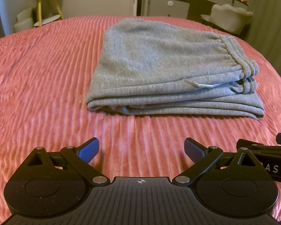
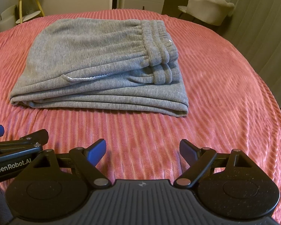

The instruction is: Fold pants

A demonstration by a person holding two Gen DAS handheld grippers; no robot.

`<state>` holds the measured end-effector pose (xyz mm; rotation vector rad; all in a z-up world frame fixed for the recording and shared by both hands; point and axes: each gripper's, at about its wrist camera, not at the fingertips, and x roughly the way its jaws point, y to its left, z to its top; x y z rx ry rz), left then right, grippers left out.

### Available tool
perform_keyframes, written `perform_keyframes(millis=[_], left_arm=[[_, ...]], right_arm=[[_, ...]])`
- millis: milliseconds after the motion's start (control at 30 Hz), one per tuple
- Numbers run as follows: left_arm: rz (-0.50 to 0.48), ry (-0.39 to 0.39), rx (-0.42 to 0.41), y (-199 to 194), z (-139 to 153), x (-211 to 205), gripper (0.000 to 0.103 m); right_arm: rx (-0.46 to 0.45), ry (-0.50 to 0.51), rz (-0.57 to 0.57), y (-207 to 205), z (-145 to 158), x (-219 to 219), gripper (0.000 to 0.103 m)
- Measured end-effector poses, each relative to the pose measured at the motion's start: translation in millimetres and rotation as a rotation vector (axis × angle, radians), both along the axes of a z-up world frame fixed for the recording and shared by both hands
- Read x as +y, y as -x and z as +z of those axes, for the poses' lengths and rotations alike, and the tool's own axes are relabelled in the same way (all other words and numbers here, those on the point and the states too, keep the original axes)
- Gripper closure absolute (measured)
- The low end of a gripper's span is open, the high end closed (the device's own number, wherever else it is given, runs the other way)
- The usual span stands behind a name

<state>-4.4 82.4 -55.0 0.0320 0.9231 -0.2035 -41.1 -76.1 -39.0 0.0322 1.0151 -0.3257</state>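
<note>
Dim warm light, fisheye-warped edges

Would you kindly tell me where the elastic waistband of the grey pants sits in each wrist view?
Left wrist: the waistband is right of centre, on the folded pants' right end.
Right wrist: the waistband is just above centre, also at the right end.
Shared landmark: the white chair behind the bed.
</note>
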Motion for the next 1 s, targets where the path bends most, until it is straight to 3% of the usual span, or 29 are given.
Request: perform_keyframes(millis=[1000], left_arm=[[-0.003, 0.011, 0.014, -1.4, -1.3, 0.7, 0.003]], right_arm=[[0.004, 0.025, 0.005, -1.4, 0.5, 1.6, 0.017]])
